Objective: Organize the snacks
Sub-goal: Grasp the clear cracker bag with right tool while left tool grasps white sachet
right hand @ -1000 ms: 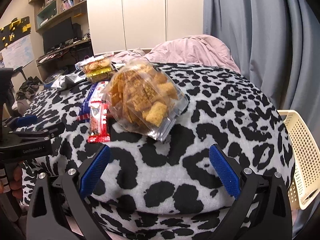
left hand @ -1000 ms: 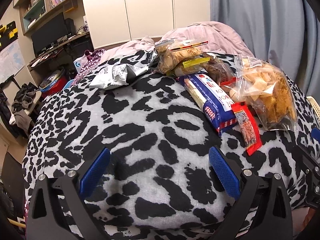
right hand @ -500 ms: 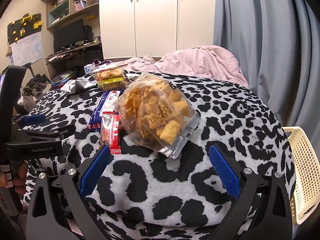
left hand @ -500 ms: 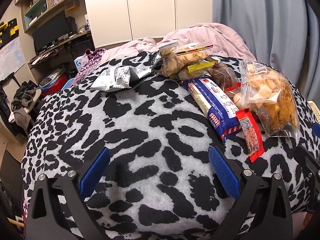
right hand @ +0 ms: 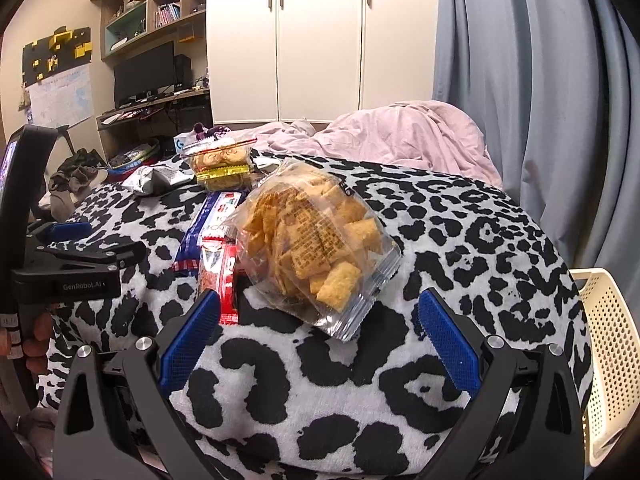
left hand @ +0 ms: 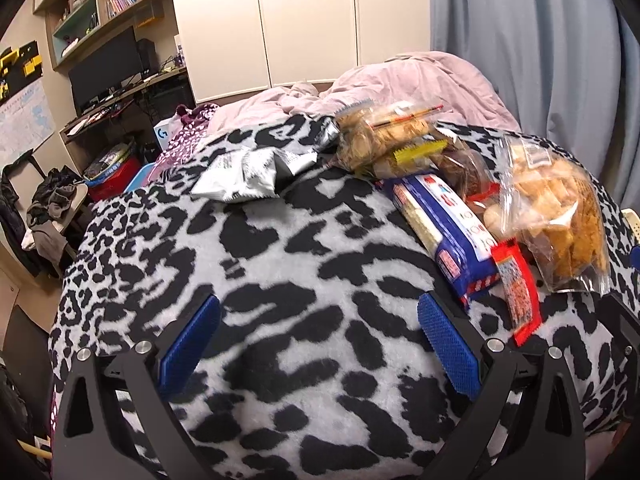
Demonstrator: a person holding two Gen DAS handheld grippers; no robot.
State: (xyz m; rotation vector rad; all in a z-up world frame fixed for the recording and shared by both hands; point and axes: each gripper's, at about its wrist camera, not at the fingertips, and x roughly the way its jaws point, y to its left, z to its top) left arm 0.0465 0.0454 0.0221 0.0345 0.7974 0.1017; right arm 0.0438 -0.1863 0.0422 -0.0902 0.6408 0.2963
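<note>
Risk: the clear crinkly bag of orange square crackers overlaps the red flat sachet; a careless pinch could drag both, or crush the crackers.
Risk, surface: soft leopard-print blanket may snag a low fingertip.
Right gripper: jaws spread wide, holding nothing; bag just ahead, roughly centred between them.
Left gripper: wide open, empty; blue-and-white biscuit packet ahead to its right.
Cream perforated basket: off the bed's right edge, likely destination.
</note>
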